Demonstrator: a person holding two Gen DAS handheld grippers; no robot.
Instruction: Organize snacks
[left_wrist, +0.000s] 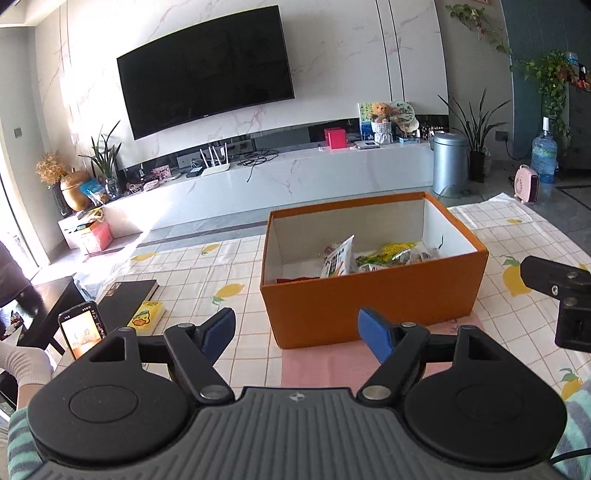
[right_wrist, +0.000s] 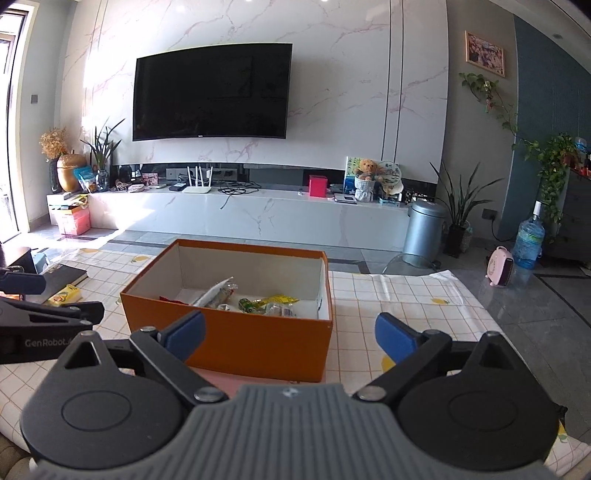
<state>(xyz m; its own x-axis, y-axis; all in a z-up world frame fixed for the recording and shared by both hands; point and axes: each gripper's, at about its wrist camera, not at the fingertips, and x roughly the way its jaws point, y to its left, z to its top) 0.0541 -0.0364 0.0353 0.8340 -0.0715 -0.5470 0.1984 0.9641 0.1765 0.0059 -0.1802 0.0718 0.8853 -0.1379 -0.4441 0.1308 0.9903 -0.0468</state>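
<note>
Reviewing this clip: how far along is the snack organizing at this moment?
Done: several snack packets already lie inside the open orange cardboard box on the lemon-print checked tablecloth. In hand: nothing; the left gripper and right gripper are both open and empty, short of the box. Left: I see no loose snacks on the cloth. The small yellow duck-print pack beside the black book might be one; I can't tell.

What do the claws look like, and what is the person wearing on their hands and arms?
The left claw and the right claw look the same: black jointed arms with silver screws, blue pads on the tips, two round black discs and a ribbed grey body. White lettering reading GenRobot marks the left one's side. The person wears a white glove and a fuzzy sleeve striped teal and grey.
</note>
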